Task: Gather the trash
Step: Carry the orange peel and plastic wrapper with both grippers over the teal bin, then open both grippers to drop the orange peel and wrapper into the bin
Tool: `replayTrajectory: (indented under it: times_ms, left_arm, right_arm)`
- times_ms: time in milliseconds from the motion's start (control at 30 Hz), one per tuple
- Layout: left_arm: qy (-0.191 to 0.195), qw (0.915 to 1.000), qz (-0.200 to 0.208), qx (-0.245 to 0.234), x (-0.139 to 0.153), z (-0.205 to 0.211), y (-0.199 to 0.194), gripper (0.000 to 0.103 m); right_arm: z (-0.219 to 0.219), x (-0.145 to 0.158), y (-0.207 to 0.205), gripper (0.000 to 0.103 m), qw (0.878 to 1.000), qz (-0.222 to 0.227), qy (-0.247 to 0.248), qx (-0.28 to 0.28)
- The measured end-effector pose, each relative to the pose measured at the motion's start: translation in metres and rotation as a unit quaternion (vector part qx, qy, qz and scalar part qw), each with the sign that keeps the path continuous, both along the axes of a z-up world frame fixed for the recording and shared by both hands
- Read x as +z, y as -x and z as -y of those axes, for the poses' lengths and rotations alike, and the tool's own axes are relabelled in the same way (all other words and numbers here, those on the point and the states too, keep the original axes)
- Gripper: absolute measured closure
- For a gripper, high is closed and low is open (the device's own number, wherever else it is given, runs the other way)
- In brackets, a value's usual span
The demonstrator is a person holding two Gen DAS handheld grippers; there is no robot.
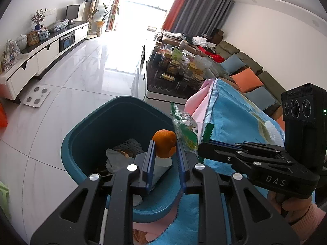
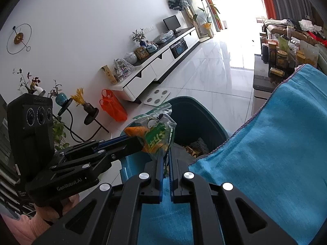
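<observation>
Left gripper clamps round orange fruit; right gripper pinches crinkly green-printed plastic wrapper; release both squarely above teal plastic bin

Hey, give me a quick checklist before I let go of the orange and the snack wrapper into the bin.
1. Orange held between the left hand-held gripper fingers: ok.
2. Orange over the teal bin opening: ok in the left wrist view.
3. Snack wrapper pinched by the right hand-held gripper: ok.
4. Wrapper over the bin opening, not the blue towel: cannot tell, it hangs near the bin's rim.
5. Room in the bin: ok, trash lies only at the bottom.
6. The two hand-held grippers apart: cannot tell, their tips sit close together.
</observation>
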State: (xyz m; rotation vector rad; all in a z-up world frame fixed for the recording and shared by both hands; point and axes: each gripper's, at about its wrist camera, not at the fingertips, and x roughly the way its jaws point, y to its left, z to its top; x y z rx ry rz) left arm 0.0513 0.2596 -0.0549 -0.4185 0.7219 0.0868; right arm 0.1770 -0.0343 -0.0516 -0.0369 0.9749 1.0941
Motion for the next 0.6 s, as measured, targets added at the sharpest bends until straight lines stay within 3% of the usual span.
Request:
replayTrajectory:
  times_ms: [600]
  left_arm:
    - [-0.002,0.9998,-0.016,0.007,-0.010,-0.005,-0.009,0.081]
  right_arm:
    - [-0.016,-0.007,-0.007,0.097,1.000,-0.021,0.017,0.000]
